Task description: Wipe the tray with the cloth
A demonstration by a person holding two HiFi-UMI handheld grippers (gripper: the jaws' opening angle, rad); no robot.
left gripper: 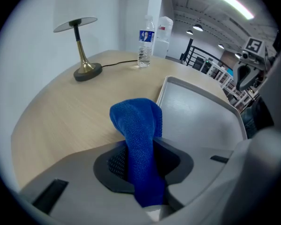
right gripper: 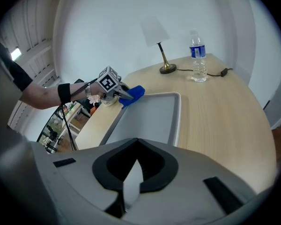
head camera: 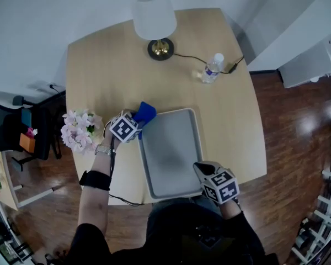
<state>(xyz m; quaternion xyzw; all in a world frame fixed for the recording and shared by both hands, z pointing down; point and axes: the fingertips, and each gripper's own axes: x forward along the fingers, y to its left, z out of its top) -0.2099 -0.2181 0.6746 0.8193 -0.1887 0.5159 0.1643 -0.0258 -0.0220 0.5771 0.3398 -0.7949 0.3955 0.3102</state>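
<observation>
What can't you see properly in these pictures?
- Head view: the right gripper covers the tray's near right corner.
- Left gripper view: the cloth's lower end disappears between the left gripper's jaws.
- All views: the bottle's label print is too small to read.

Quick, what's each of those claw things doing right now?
Left gripper: fingers closed on the blue cloth.
Right gripper: fingers closed, at the tray edge; whether they pinch it can't be told.
</observation>
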